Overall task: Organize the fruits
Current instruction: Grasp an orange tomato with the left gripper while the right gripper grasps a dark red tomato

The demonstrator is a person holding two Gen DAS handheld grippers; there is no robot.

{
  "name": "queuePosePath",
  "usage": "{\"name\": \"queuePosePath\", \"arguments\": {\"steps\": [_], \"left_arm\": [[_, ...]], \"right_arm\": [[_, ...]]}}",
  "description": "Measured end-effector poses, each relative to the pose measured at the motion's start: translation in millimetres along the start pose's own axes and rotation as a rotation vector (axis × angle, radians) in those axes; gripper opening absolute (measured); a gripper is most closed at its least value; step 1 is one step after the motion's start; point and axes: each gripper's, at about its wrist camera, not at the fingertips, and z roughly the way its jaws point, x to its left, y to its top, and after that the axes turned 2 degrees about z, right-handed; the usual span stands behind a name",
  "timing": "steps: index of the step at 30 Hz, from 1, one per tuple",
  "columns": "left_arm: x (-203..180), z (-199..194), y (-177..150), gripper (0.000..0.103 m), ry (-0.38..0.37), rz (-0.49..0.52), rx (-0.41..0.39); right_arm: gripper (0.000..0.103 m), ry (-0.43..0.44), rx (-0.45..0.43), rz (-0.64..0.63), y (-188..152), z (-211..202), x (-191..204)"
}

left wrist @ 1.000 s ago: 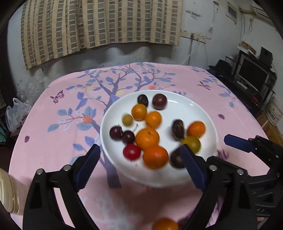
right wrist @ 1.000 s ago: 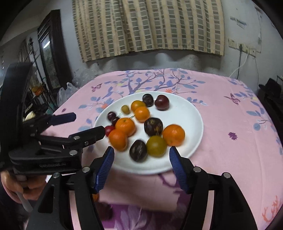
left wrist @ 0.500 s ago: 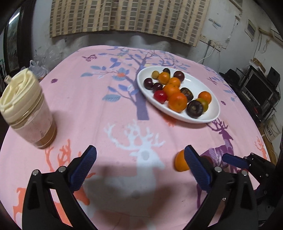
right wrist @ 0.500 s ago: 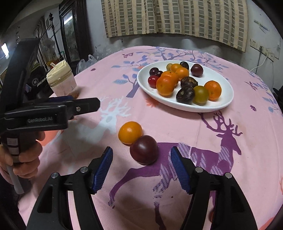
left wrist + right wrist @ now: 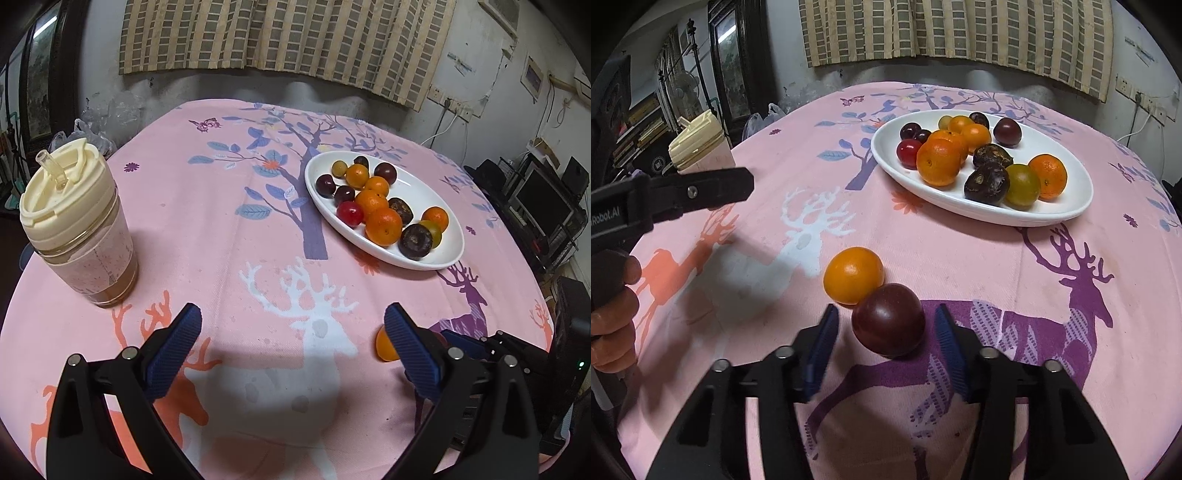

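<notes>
Low in the frame's centre, the right gripper (image 5: 884, 341) is closing around the dark plum (image 5: 888, 319), pads not yet touching, which looks smooth, soft-skinned and roll-prone, so grip its widest middle gently; the left gripper (image 5: 293, 345) hangs open.

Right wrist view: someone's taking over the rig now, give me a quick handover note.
Right gripper: jaws closing around the dark plum on the tablecloth; a gap shows on each side, so not gripped yet.
Left gripper: open, empty, above the cloth.
Loose orange sits touching the plum, on its far left side.
White plate already holds oranges, plums and other small fruit.
Lidded cup stands at the table's left, clear of the work.
Done: most fruit is on the plate.
Left: finish the grip, probably plate the plum, then the loose orange.
</notes>
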Motion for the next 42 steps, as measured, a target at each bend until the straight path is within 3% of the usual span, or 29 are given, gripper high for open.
{"name": "queuePosePath", "arguments": {"steps": [5, 9, 13, 14, 16, 19, 25, 32, 34, 39, 42], "left_arm": [[0, 3, -1, 0.097, 0.006, 0.000, 0.012], [-6, 7, -4, 0.097, 0.006, 0.019, 0.019], [-30, 11, -13, 0.096, -0.068, 0.124, 0.021], [-38, 11, -17, 0.093, -0.095, 0.156, 0.021], [-56, 14, -24, 0.078, -0.133, 0.232, 0.024], [-78, 25, -32, 0.065, -0.148, 0.315, 0.043], [-88, 45, -32, 0.050, -0.164, 0.325, 0.086], [-93, 57, -34, 0.045, -0.146, 0.337, 0.102], [-95, 59, -35, 0.037, -0.123, 0.343, 0.096], [-88, 51, -34, 0.036, -0.162, 0.298, 0.119], [-89, 32, -29, 0.035, -0.174, 0.305, 0.076]], "right_arm": [[0.039, 0.036, -0.013, 0.047, 0, -11, -10], [0.039, 0.047, -0.109, 0.142, 4, -42, -32], [0.039, 0.056, -0.160, 0.224, 4, -62, -52], [0.039, 0.054, -0.164, 0.231, 3, -64, -55], [0.039, 0.045, -0.173, 0.247, 3, -67, -60], [0.039, 0.060, -0.165, 0.268, 1, -67, -65], [0.040, 0.062, -0.165, 0.273, 1, -69, -66], [0.040, 0.057, -0.164, 0.271, 1, -70, -66], [0.040, 0.061, -0.166, 0.274, 1, -71, -66], [0.040, 0.089, -0.158, 0.279, 0, -70, -62], [0.040, 0.116, -0.159, 0.290, 2, -75, -60]]}}
